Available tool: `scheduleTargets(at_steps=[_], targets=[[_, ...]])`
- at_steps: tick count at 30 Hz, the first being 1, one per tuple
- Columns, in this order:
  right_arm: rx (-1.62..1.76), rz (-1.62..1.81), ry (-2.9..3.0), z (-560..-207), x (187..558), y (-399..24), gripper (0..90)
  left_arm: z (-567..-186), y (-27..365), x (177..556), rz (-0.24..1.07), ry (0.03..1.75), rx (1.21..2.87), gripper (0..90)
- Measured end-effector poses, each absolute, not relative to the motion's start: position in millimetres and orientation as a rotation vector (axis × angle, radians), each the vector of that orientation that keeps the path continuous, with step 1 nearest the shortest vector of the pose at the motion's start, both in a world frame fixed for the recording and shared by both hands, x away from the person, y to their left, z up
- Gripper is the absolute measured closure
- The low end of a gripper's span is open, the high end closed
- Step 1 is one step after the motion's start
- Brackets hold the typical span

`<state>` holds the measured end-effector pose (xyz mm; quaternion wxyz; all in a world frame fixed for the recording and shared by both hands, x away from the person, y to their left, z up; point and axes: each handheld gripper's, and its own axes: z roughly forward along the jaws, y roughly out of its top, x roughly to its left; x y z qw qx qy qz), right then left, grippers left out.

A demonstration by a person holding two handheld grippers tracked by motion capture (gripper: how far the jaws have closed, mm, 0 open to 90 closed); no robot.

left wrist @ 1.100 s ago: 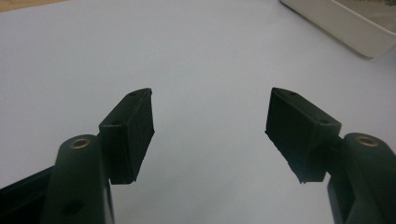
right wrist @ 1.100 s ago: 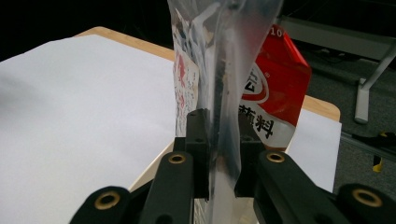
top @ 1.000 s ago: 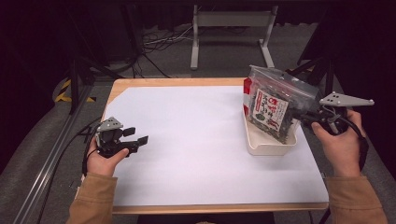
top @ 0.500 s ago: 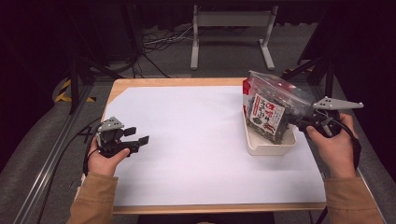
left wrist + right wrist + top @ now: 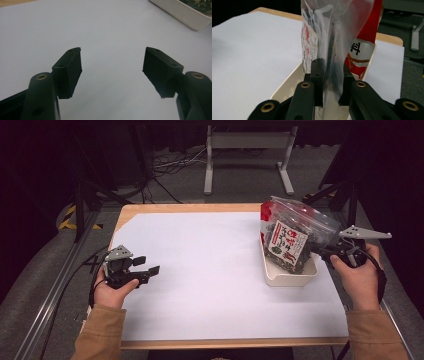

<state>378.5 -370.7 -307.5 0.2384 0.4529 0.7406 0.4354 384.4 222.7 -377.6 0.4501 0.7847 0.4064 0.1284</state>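
Observation:
A clear bag of dark dried leaves (image 5: 292, 237) with a white and red label stands tilted in the white tray (image 5: 287, 279) at the table's right. My right gripper (image 5: 324, 251) holds it from the right side. In the right gripper view the bag's clear plastic (image 5: 337, 30) runs between the two pads of the right gripper (image 5: 331, 82); the jaws have just been opening a little with the bag still pinched between them. My left gripper (image 5: 147, 265) rests near the table's left edge, and its jaws (image 5: 112, 70) stand wide open over bare white paper.
A red package (image 5: 359, 60) stands in the tray behind the clear bag. White paper (image 5: 200, 270) covers the wooden table. The tray's rim (image 5: 180, 11) shows far off in the left gripper view. Cables and a metal stand lie on the floor beyond the table.
My right hand has sunk and brought the bag lower into the tray, nearer to me. The left hand and its gripper have stayed put.

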Motion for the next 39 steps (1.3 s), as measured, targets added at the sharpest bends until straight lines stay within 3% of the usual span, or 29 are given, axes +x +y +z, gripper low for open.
scheduleTargets(at_steps=[7, 12, 18, 39], targets=[[1.267, 1.250, 1.986, -312.9, 378.0, -376.6, 70.3, -378.6, 222.9, 384.0, 0.313, 0.991, 1.950, 31.4], [1.275, 1.241, 1.962, -310.2, 368.8, -379.3, 48.4, -376.6, 224.7, 378.9, 0.311, 0.980, 1.950, 31.0], [1.243, 1.202, 1.968, -311.6, 354.2, -381.8, 36.5, -373.7, 226.9, 370.0, 0.320, 0.951, 1.950, 30.7], [1.106, 1.231, 2.052, -306.9, 313.7, -367.2, 30.7, -362.9, 238.6, 348.4, 0.288, 0.851, 1.945, 27.7]])
